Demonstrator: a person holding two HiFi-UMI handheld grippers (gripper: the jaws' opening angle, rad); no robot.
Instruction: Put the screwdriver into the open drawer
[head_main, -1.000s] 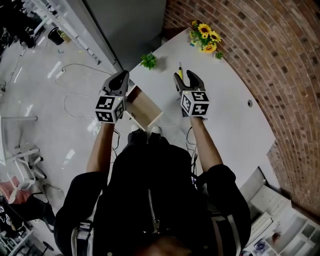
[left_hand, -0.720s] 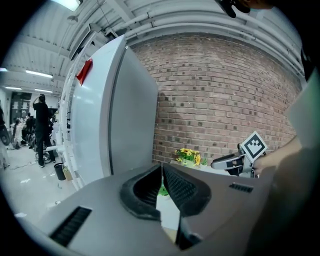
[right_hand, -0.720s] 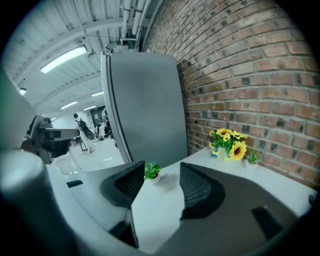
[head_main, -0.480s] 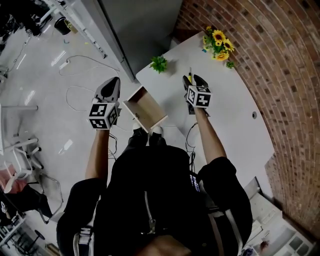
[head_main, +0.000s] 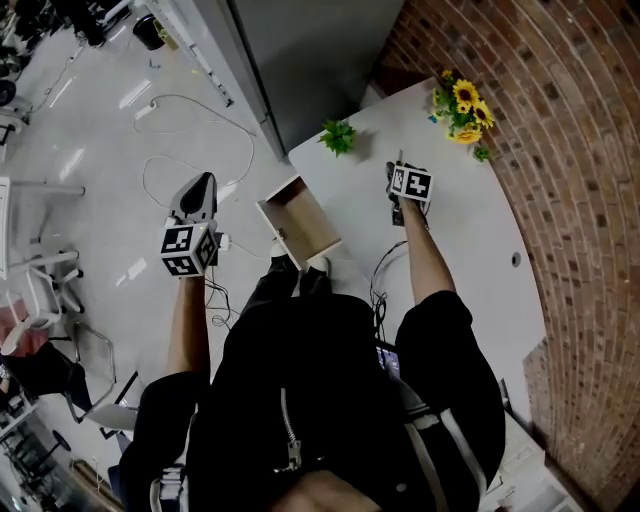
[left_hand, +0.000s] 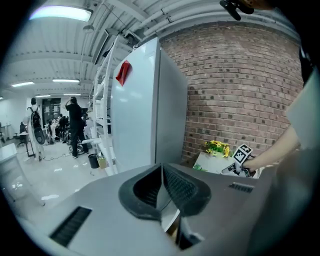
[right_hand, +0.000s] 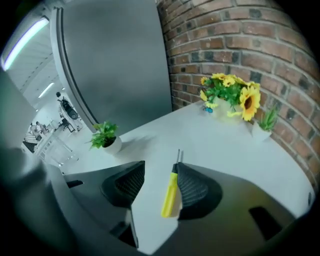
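A screwdriver (right_hand: 171, 194) with a yellow handle lies flat on the white table (right_hand: 220, 145), its thin shaft pointing away. My right gripper (right_hand: 159, 186) is open around it, low over the table, and the handle lies close beside the right-hand pad (right_hand: 192, 190). In the head view only the shaft tip of the screwdriver (head_main: 400, 156) shows beyond the right gripper (head_main: 398, 168). The open wooden drawer (head_main: 298, 222) sticks out from the table's near-left edge and looks empty. My left gripper (head_main: 199, 186) hangs over the floor left of the drawer, shut on nothing.
A small green potted plant (head_main: 338, 135) stands at the table's far-left corner. A sunflower bunch (head_main: 462, 104) sits by the brick wall (head_main: 560, 120). A tall grey cabinet (head_main: 300, 50) rises behind the table. Cables (head_main: 190, 110) lie on the floor.
My right gripper has moved forward across the table until the screwdriver lies between its jaws. The left gripper has drifted left and back, away from the drawer.
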